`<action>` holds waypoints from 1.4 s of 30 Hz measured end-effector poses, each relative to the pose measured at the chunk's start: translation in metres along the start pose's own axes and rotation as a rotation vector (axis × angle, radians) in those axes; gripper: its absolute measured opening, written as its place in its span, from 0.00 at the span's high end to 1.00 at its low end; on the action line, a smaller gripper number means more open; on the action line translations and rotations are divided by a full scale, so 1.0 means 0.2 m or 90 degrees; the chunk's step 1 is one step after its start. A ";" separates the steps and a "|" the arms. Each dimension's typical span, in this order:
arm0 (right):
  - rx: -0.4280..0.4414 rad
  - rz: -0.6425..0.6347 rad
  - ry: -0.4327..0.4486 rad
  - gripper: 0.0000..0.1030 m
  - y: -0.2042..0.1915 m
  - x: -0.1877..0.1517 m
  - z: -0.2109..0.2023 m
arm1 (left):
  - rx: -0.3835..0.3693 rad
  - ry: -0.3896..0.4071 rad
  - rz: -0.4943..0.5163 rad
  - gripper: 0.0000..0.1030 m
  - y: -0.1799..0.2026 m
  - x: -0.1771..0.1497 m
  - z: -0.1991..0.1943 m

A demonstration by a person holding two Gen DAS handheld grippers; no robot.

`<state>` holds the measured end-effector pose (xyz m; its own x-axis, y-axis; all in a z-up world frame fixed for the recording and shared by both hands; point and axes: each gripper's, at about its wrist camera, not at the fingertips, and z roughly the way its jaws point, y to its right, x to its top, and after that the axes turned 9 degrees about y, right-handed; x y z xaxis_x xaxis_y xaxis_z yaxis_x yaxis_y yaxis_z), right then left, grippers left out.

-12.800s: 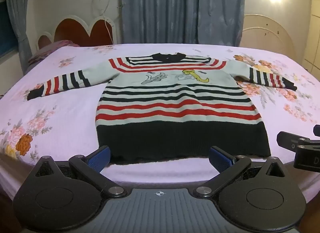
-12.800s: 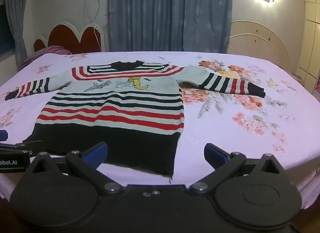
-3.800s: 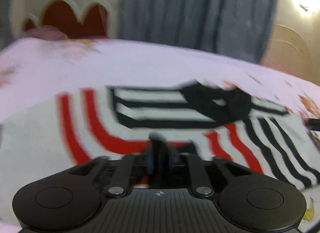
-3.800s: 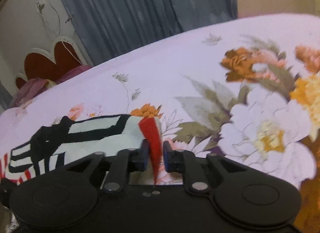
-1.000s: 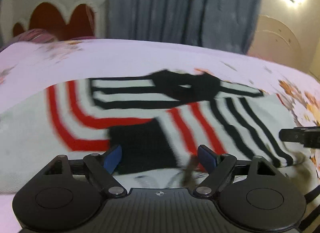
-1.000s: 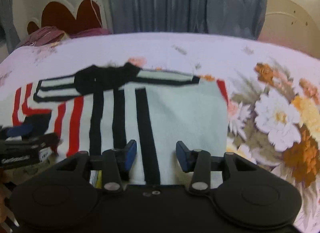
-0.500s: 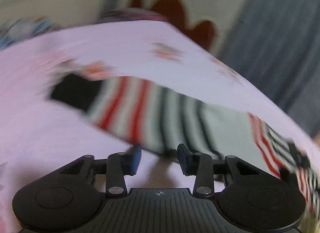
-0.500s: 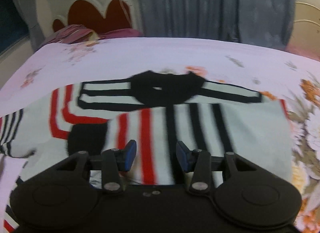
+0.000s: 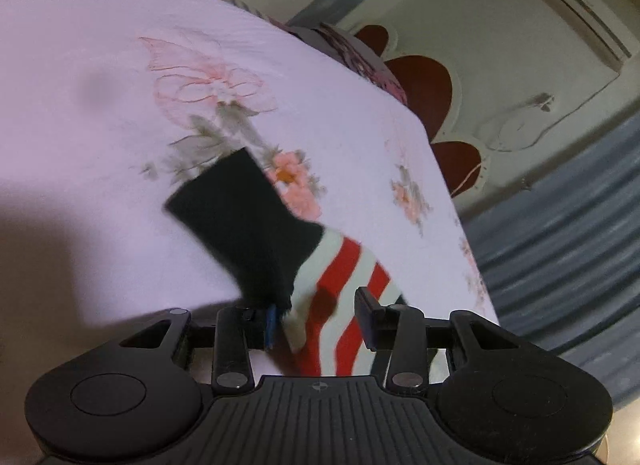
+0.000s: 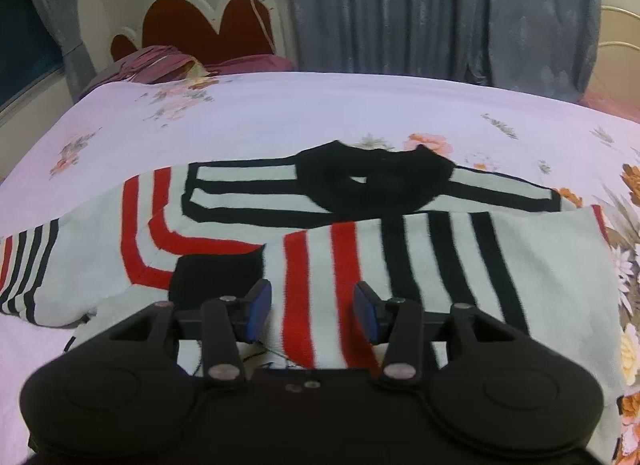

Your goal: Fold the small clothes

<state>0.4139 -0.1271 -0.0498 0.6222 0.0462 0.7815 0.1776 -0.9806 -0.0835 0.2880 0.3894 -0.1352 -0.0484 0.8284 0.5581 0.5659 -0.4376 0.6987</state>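
Note:
A striped sweater [image 10: 460,265] in white, red and black lies flat on the bed, black collar [image 10: 376,181] at the far side. One sleeve is folded across its chest, ending in a black cuff [image 10: 216,277]. My right gripper [image 10: 312,313] hovers open over that folded sleeve, nothing between its pads. The other sleeve [image 10: 28,265] stretches out to the left. In the left wrist view its black cuff [image 9: 240,225] and red-striped end [image 9: 344,297] lie between the closing jaws of my left gripper [image 9: 318,323]. The pads still stand apart.
The bed carries a pink floral sheet [image 10: 280,113]. A red scalloped headboard [image 10: 208,29], pillows [image 10: 160,65] and blue-grey curtains [image 10: 440,13] stand behind. An air conditioner [image 9: 580,13] hangs on the wall. The bed's left edge is near the outstretched cuff.
My left gripper swung left from the sweater's chest to the outstretched sleeve's cuff, rolled, and narrowed its jaws. My right gripper shifted left over the folded sleeve, its opening unchanged.

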 end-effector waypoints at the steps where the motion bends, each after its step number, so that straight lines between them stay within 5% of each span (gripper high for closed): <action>1: -0.005 0.003 0.003 0.57 0.02 0.00 -0.01 | -0.011 -0.004 0.016 0.96 0.03 0.00 0.02; 9: -0.042 0.048 0.029 0.57 0.17 0.01 -0.09 | -0.187 -0.083 0.234 0.96 0.74 -0.32 0.07; 16: -0.067 0.097 0.047 0.57 0.33 0.00 -0.16 | -0.315 -0.197 0.484 0.96 1.34 -0.96 -0.02; 24: -0.085 0.146 0.052 0.56 0.53 -0.06 -0.25 | -0.370 -0.323 0.717 0.95 1.60 -1.64 -0.15; 25: -0.084 0.153 0.051 0.54 0.55 -0.06 -0.26 | -0.370 -0.320 0.746 0.89 1.59 -1.70 -0.22; 26: -0.082 0.161 0.050 0.52 0.57 -0.07 -0.27 | -0.384 -0.313 0.770 0.62 1.60 -1.75 -0.25; 28: -0.080 0.169 0.053 0.50 0.61 -0.08 -0.28 | -0.440 -0.333 0.754 0.27 1.60 -1.78 -0.33; 29: -0.078 0.171 0.053 0.50 0.62 -0.08 -0.29 | -0.461 -0.331 0.753 0.26 1.59 -1.79 -0.36; 31: -0.076 0.175 0.058 0.50 0.64 -0.08 -0.29 | -0.469 -0.314 0.763 0.26 1.59 -1.81 -0.40; 36: -0.042 0.168 0.054 0.50 0.61 -0.07 -0.27 | -0.468 -0.288 0.636 0.26 1.44 -1.50 -0.39; 40: 0.016 0.113 0.050 0.50 0.47 -0.06 -0.22 | -0.413 -0.224 0.583 0.27 1.27 -1.22 -0.37; 42: 0.037 0.057 0.047 0.50 0.36 -0.05 -0.18 | -0.341 -0.190 0.592 0.41 1.19 -1.11 -0.35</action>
<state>0.3924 -0.2051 -0.0420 0.5798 -0.0580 0.8127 0.1690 -0.9672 -0.1896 0.3769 0.0764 -0.0616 0.4508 0.1186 0.8847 -0.1526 -0.9663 0.2073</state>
